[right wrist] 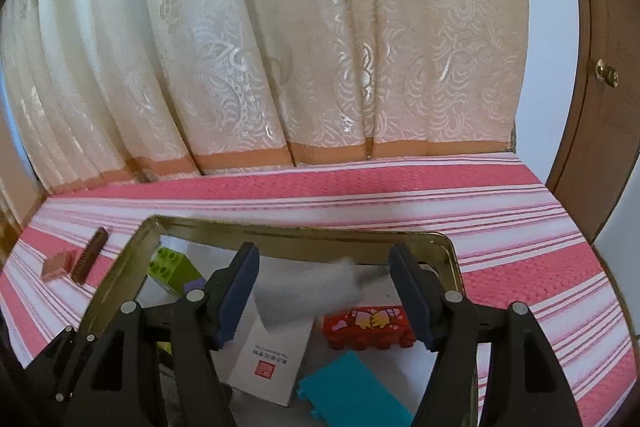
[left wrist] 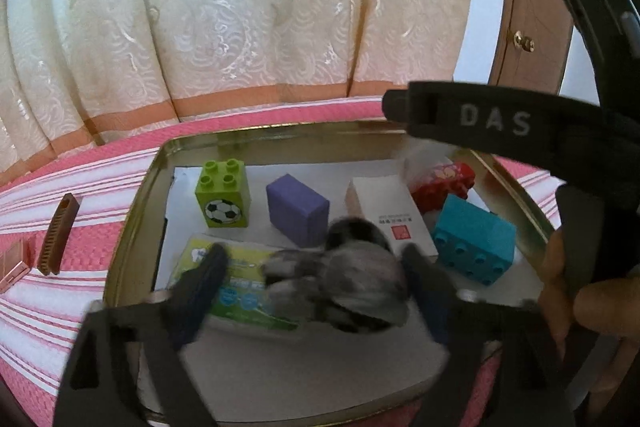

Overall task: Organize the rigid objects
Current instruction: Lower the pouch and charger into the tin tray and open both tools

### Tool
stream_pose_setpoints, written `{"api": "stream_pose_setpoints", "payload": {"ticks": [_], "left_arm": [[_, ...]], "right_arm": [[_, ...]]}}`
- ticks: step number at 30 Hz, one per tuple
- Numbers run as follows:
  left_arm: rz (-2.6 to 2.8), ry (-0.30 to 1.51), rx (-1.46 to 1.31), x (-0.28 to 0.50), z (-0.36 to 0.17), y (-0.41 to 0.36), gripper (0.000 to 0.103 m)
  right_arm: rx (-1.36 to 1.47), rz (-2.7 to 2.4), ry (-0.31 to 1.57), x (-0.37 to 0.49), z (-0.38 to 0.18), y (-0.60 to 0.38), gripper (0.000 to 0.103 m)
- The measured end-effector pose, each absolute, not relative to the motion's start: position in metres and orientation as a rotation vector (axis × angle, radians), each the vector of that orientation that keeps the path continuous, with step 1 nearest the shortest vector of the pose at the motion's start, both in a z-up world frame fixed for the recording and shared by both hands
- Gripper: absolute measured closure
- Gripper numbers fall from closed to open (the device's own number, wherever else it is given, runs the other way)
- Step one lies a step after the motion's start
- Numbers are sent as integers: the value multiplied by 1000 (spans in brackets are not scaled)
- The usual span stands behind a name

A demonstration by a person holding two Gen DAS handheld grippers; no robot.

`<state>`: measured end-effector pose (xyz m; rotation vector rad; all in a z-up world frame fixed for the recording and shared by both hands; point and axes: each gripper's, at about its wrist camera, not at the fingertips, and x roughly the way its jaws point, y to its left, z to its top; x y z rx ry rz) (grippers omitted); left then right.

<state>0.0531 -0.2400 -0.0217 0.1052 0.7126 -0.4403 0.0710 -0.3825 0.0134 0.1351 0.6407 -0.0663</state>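
A gold tin tray (left wrist: pixel 132 227) lined with white paper holds a green brick with a football (left wrist: pixel 222 199), a purple block (left wrist: pixel 298 211), a white box (left wrist: pixel 388 215), a red brick (left wrist: pixel 444 183), a teal brick (left wrist: pixel 474 239) and a green-white packet (left wrist: pixel 236 279). My left gripper (left wrist: pixel 316 263) hangs open over the tray, with a blurred grey object (left wrist: pixel 356 275) loose between its fingers. My right gripper (right wrist: pixel 322 263) is open above the tray (right wrist: pixel 280 231); a blurred grey thing (right wrist: pixel 308 291) sits between its pads without touching either. Below lie the white box (right wrist: pixel 272 359), red brick (right wrist: pixel 368 327) and teal brick (right wrist: pixel 356 383).
A brown comb (left wrist: pixel 58 235) and a small pink box (left wrist: pixel 14 265) lie on the pink striped cloth (right wrist: pixel 360 187) left of the tray. A cream curtain (right wrist: pixel 280 47) hangs behind, with a wooden door (right wrist: pixel 600 107) at the right. A person's hand (left wrist: pixel 592 287) shows at the right edge.
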Motion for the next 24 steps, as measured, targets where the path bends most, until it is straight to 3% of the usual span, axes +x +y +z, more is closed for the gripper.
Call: {"api": "stream_pose_setpoints", "payload": {"ticks": [2,11,24], "left_arm": [[-438,685,78,51,-18,-235,1],[-381,562,76,43,-2,-213,1],[-280,481,70,44,4,-184,1]], "right_arm": [[171,-55,621,69,15,-387,21],[358,-160,484,46,17,-421,21],[262,-280,342,19,28,-394,21]]}}
